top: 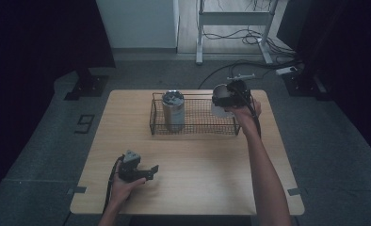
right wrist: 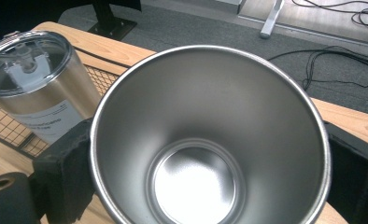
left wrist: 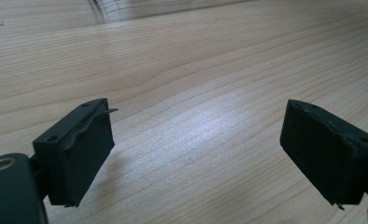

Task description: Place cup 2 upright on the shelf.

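Mid-carry, by the look of it: right gripper (top: 229, 97) clenched on an open steel cup (right wrist: 210, 135), fingers (right wrist: 63, 175) pressed against its outer wall on either side, mouth turned toward the gripper's camera so the polished inside and round bottom show. Held in the air over the right end of the wire basket (top: 193, 127), above the far half of the tabletop (top: 197, 160). Inside the basket's left part, a second steel tumbler (top: 173, 110) standing upright with a clear lid (right wrist: 25, 58) on, well apart from the held cup in the high view. Probably a placing step: cup brought to the basket, not yet set down in it.

Left gripper (top: 137, 170) resting low at the near left of the tabletop, fingers (left wrist: 81, 154) spread wide with nothing but bare wood grain between them; idle for now.

Next move likely calls for righting the cup, bottom down, lowering it into the free right part of the basket clear of the rim wires and of the lidded tumbler, then easing off only once the base sits flat on the mesh
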{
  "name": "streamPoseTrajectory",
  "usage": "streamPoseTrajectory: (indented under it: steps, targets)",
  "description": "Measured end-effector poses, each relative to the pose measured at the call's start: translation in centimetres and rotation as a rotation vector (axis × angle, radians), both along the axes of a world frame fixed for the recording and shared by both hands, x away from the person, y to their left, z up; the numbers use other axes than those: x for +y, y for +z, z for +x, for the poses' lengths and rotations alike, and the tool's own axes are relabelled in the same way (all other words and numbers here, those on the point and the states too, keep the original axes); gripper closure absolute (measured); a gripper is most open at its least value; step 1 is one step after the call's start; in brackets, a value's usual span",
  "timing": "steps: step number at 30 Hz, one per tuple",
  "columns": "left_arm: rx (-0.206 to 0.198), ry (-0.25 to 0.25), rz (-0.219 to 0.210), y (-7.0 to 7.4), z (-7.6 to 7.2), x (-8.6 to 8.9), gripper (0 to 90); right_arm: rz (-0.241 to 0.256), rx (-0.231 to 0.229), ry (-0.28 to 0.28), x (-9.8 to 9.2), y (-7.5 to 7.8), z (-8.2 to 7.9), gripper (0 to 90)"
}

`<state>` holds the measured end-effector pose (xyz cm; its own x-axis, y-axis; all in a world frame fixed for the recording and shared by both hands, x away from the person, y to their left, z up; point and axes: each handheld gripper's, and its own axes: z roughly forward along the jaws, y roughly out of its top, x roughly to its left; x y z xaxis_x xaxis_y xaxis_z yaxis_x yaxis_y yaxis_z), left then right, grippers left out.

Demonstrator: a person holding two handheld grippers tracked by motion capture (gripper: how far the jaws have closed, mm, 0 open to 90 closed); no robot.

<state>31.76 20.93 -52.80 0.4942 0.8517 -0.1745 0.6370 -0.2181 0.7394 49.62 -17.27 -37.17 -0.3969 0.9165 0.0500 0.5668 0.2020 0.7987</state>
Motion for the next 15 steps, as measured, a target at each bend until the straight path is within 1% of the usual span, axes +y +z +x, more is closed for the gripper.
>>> streamPoseTrajectory:
  steps: [5, 12, 15]
  targets:
    - [0.005, -0.003, 0.003, -0.1, 0.0, 0.0, 9.7, 0.010, 0.000, -0.003, 0.0, -0.2, 0.6, 6.2]
    - [0.002, -0.003, 0.002, -0.1, 0.0, 0.0, 9.7, 0.009, 0.000, -0.002, 0.3, -0.5, 1.5, 6.2]
    - [0.000, -0.002, 0.001, -0.1, 0.0, 0.0, 9.7, 0.004, 0.008, 0.004, 0.5, -0.7, 1.9, 6.2]
